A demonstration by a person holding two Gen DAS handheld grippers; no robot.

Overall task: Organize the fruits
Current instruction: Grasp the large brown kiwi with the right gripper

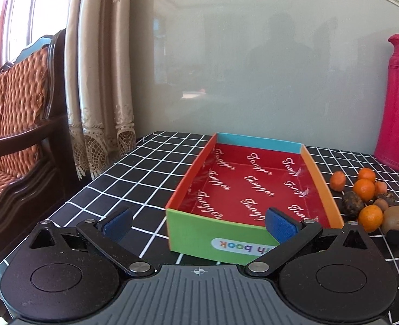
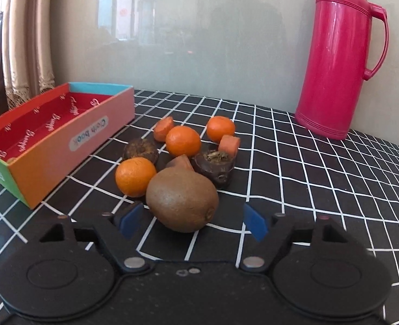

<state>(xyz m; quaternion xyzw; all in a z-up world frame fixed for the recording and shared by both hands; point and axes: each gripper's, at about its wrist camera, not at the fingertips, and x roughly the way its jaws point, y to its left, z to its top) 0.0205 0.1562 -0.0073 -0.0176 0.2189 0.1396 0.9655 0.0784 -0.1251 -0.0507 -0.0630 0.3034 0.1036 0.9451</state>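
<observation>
Nearest to us in the right wrist view sits a kiwi (image 2: 182, 199), just ahead of our right gripper (image 2: 192, 222), whose blue pads (image 2: 255, 224) stand apart on either side of it without pressing on it; the gap is still wider than the fruit. Close behind the kiwi we see a small brown pear-shaped fruit (image 2: 182, 162) and the rest of the heap: three tangerines (image 2: 135, 176), two carrot chunks (image 2: 163, 128) and two dark, wrinkled fruits (image 2: 213, 166), all bunched together on the black checked tablecloth (image 2: 308, 176). These crowd the kiwi from the far side, and the nearest tangerine lies just beside it on the left.

Our left gripper (image 1: 198, 223) hangs with its jaws spread wide and nothing between them, pointed at the near green end of the box (image 1: 199, 239). That box, with a red printed lining and coloured walls, lies to the left of the fruit heap; only a little of something brown shows at its near corner in the right wrist view.

Well behind the fruit, against the pale wall, stands a tall pink thermos (image 2: 340, 54). Off the table's left edge we see curtains (image 1: 99, 81) and a wooden chair with orange cushions (image 1: 15, 113).
</observation>
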